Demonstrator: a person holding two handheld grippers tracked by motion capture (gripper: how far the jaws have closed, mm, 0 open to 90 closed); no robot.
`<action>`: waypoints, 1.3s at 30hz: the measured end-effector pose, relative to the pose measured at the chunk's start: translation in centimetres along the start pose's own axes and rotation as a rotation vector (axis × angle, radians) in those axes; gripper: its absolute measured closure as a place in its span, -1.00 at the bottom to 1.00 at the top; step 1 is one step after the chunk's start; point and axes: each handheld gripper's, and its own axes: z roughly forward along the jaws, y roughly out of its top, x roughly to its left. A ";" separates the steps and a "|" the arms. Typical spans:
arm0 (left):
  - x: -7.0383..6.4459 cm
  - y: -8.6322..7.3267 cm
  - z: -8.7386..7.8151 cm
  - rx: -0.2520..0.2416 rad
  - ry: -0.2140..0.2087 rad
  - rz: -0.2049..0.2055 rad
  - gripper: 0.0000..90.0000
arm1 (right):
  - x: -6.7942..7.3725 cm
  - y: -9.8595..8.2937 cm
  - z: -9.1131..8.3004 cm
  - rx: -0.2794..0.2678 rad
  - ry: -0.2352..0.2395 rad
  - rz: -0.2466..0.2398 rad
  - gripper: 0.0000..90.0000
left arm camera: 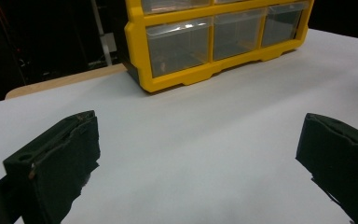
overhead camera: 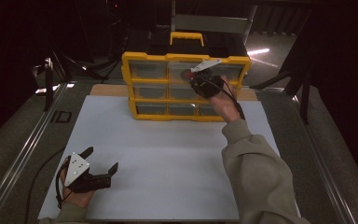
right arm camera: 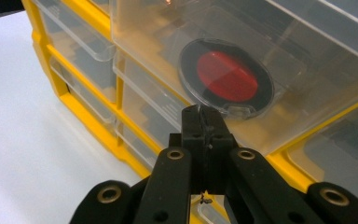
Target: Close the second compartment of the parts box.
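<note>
A yellow drawer organizer (overhead camera: 186, 58) with clear drawers stands at the far edge of the white mat (overhead camera: 168, 154). Its top middle drawer (right arm camera: 149, 42) holds a red disc in a black ring (right arm camera: 226, 70), also seen from above (overhead camera: 186, 73). My right gripper (overhead camera: 196, 80) is shut, and its tips (right arm camera: 204, 114) touch the lower front of that drawer; I cannot tell whether they pinch its lip. My left gripper (overhead camera: 101, 158) rests open over the mat's near left, jaws wide apart (left arm camera: 196, 158), nothing between them, facing the organizer's (left arm camera: 135, 42) bottom row.
The organizer has a yellow carry handle (overhead camera: 186, 36) on top. A wooden board edge (overhead camera: 109, 89) shows behind the mat. Metal rails (overhead camera: 28, 149) run along the table's sides. A person's sleeve (overhead camera: 256, 172) crosses the mat's right half.
</note>
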 end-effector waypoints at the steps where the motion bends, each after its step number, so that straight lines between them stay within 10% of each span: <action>1: 0.0 0.0 0.0 0.000 0.000 0.000 -1.00 | 0.0 0.0 0.1 -0.002 -0.003 0.003 1.00; 39: 0.0 0.0 0.0 0.003 0.000 0.003 -1.00 | 1.0 -0.4 0.6 -0.033 -0.025 0.021 0.95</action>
